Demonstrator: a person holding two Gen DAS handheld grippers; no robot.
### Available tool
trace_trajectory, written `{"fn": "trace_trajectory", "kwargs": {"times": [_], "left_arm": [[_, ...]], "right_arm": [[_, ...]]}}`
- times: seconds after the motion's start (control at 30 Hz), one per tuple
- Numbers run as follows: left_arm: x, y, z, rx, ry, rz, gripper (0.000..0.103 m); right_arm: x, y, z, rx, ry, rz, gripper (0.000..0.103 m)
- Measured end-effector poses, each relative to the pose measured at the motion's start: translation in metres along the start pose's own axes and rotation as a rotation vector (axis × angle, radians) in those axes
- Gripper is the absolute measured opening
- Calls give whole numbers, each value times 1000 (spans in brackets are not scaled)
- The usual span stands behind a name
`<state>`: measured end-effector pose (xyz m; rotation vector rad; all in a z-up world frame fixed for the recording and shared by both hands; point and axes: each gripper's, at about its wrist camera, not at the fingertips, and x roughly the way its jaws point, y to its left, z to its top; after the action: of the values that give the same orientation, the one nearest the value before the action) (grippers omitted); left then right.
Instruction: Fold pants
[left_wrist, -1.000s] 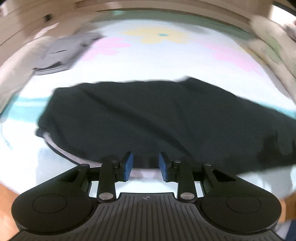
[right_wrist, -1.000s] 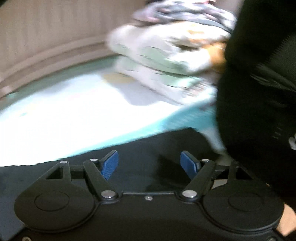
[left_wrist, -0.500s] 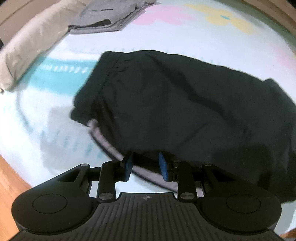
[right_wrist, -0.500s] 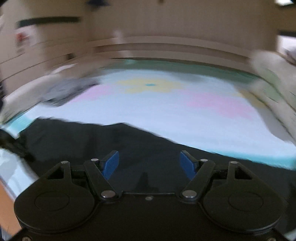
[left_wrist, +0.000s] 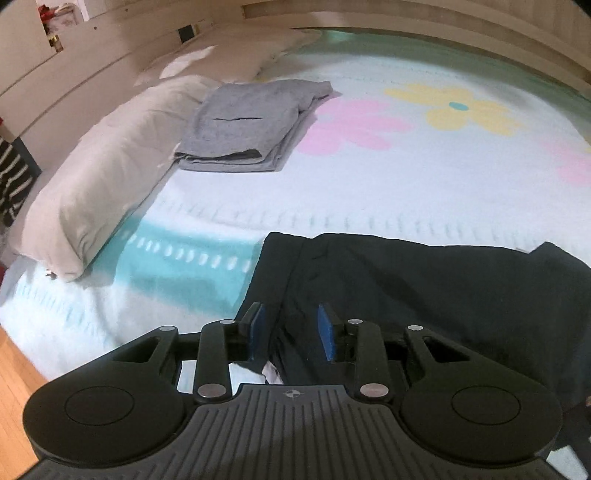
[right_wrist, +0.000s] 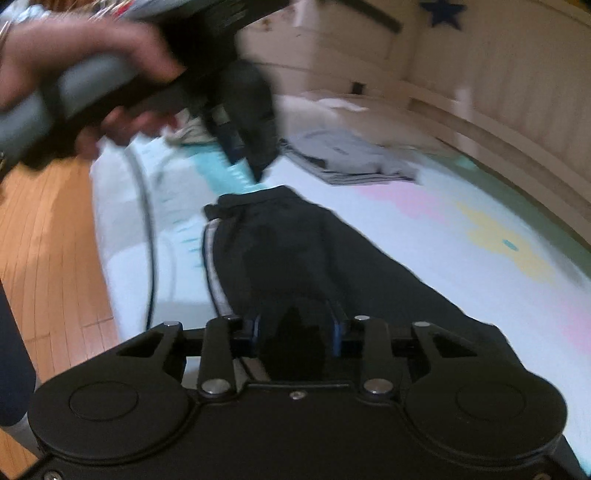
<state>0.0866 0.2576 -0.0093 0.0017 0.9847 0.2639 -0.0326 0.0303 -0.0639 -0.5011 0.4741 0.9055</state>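
Observation:
Black pants (left_wrist: 424, 288) lie flat on the bed, waistband end to the left in the left wrist view. My left gripper (left_wrist: 291, 332) is open, its blue pads either side of the waistband edge. In the right wrist view the pants (right_wrist: 295, 258) stretch away toward the waistband, a pale stripe along their left edge. My right gripper (right_wrist: 295, 328) is open with dark cloth between its pads. The left gripper and the hand holding it (right_wrist: 255, 125) hover over the waistband end in that view.
Folded grey pants (left_wrist: 251, 125) lie further back on the flowered blanket (left_wrist: 406, 177), next to a beige pillow (left_wrist: 96, 184). The bed edge and wooden floor (right_wrist: 48, 258) are on the left. A wooden bed frame (left_wrist: 443, 18) runs along the back.
Both grippers have swung round to the pants' ends. The left one moved to the waistband edge. The right one's jaws have narrowed over the cloth and it now looks along the pants.

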Motion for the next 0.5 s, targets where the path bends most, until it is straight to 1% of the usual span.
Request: {"fn": "trace_trajectory", "kwargs": {"times": [0.03,0.07,0.1,0.13,0.17,0.27,0.37,0.5], "left_arm": [[9,4,1,-12,21,0,31],[17,7,1,-22,48,-15,31],[23,9,0,-28,69,-52,31],[26,13,-4,-33,82,-69,31],[27,14,-8,-33,88,-62,31],[30,14,-16,-12,99,-18,31],[34,19,-15,-31,107,-34,31],[31,24,-12,-64,109,-66,31]], "right_arm": [[7,4,1,-15,7,6,42],[11,6,-1,-25,16,15,43],[14,9,-2,-33,24,24,43],[19,11,-4,-45,29,37,43],[16,18,-6,-53,28,44,43],[27,29,-5,-82,31,66,44],[34,36,-5,-129,46,46,44],[45,40,-6,-158,71,22,43]]}}
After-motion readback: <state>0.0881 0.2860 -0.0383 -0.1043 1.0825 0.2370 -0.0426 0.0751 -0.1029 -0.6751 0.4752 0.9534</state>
